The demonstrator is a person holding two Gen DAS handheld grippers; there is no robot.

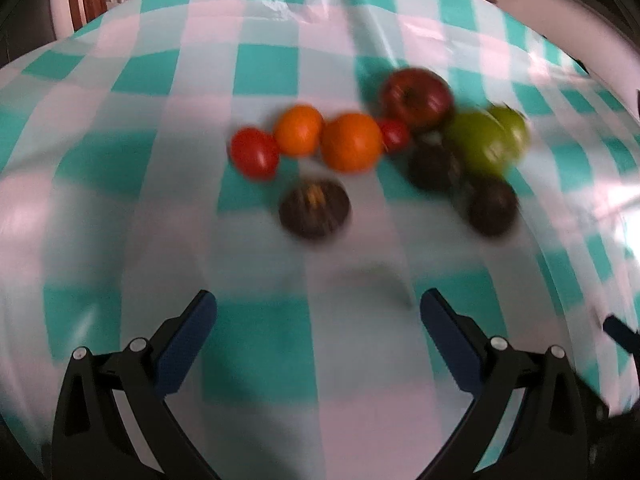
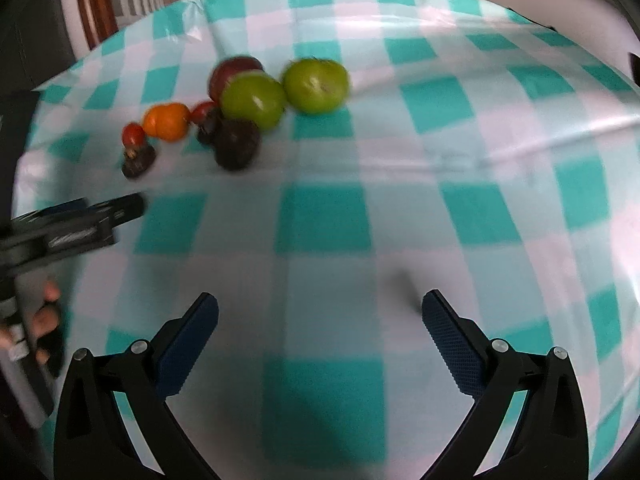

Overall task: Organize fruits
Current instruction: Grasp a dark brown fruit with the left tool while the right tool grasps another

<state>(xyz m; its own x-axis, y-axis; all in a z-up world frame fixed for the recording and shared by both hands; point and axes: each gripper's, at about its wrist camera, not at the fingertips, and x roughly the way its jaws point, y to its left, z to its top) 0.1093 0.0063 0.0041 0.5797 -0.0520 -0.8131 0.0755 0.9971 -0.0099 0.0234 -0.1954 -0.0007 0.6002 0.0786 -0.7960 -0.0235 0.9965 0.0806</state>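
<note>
Checkered tablecloth lying bare betw. both released grippers & fruit cluster sitting twd far-left edge.

Both fisheye views are dim and soft, with motion blur smearing the fruits and the checked tablecloth. Pale glare sheens the cloth toward the right edge, while the pattern bows strongly at the rims. Faint shadows lie under the fruit.
</note>
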